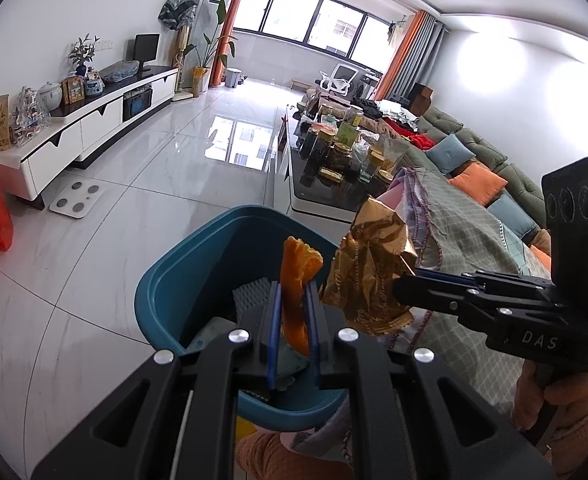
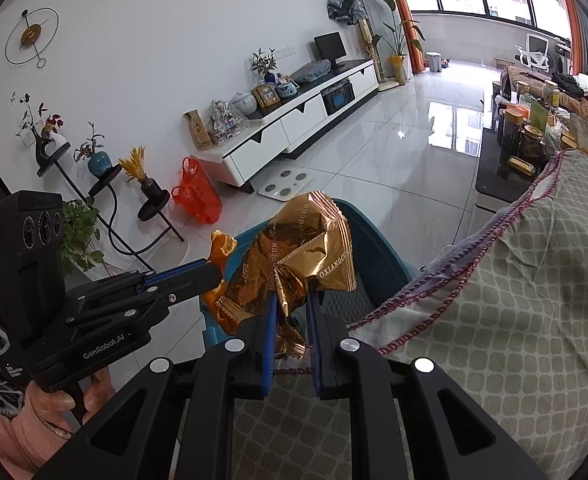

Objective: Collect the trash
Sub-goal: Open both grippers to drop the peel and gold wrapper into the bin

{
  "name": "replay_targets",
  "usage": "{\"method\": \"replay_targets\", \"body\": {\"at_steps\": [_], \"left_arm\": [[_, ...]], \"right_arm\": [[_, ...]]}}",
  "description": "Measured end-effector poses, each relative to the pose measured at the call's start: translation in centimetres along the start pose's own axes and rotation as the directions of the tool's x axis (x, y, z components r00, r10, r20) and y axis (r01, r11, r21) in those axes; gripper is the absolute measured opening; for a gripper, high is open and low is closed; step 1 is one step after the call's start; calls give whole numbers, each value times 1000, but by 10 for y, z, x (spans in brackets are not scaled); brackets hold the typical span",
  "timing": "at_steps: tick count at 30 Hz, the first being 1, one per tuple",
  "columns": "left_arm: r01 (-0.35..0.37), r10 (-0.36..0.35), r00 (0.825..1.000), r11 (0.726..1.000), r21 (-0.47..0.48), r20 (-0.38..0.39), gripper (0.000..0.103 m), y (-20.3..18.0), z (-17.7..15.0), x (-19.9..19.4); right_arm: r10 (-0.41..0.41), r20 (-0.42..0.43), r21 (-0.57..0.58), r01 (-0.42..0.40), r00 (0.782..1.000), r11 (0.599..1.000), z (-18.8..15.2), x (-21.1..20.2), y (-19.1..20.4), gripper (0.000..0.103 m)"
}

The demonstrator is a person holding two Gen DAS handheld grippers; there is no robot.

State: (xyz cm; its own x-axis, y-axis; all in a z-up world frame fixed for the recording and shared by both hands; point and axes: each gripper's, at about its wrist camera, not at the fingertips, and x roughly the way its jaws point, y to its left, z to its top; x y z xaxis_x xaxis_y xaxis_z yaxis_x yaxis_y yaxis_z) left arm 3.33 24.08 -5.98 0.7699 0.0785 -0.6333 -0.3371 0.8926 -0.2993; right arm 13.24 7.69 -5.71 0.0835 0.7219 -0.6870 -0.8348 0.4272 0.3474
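My left gripper (image 1: 294, 304) pinches a soft orange peel (image 1: 298, 276) over the blue bin (image 1: 162, 292). My right gripper (image 2: 290, 312) squeezes a light, crinkly gold wrapper (image 2: 305, 256) just beside it. I think both are easy to hold anywhere.

My black matt plastic fingers (image 1: 272, 320), with blue ribbed pads, pinch a rough, dull orange peel (image 1: 295, 280). The wrapper (image 2: 305, 256) is crinkled gold foil, shiny. The bin (image 1: 198, 272) is smooth teal plastic, the floor (image 1: 154, 168) glossy tile, the cover (image 2: 513, 280) woven cloth.
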Motion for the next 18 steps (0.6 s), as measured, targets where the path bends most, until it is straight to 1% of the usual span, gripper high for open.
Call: {"method": "replay_targets", "body": {"at_steps": [6, 9, 13, 14, 18], "left_arm": [[-11, 11, 1000, 1000, -9, -20, 13, 3, -4, 10], [-15, 14, 999, 1000, -20, -38, 14, 6, -6, 17], [-14, 12, 998, 999, -40, -63, 28, 13, -8, 26], [-15, 12, 998, 999, -45, -68, 35, 15, -9, 28], [-25, 21, 997, 998, -52, -76, 38, 21, -11, 31]], "right_arm": [[-2, -28, 3, 2, 1000, 1000, 1, 8, 0, 16], [5, -49, 15, -4, 999, 1000, 2, 14, -1, 21], [10, -66, 39, -8, 998, 999, 2, 19, -6, 23], [10, -69, 43, -7, 998, 999, 1, 20, -8, 26], [10, -68, 52, -7, 998, 999, -4, 19, -11, 27]]}}
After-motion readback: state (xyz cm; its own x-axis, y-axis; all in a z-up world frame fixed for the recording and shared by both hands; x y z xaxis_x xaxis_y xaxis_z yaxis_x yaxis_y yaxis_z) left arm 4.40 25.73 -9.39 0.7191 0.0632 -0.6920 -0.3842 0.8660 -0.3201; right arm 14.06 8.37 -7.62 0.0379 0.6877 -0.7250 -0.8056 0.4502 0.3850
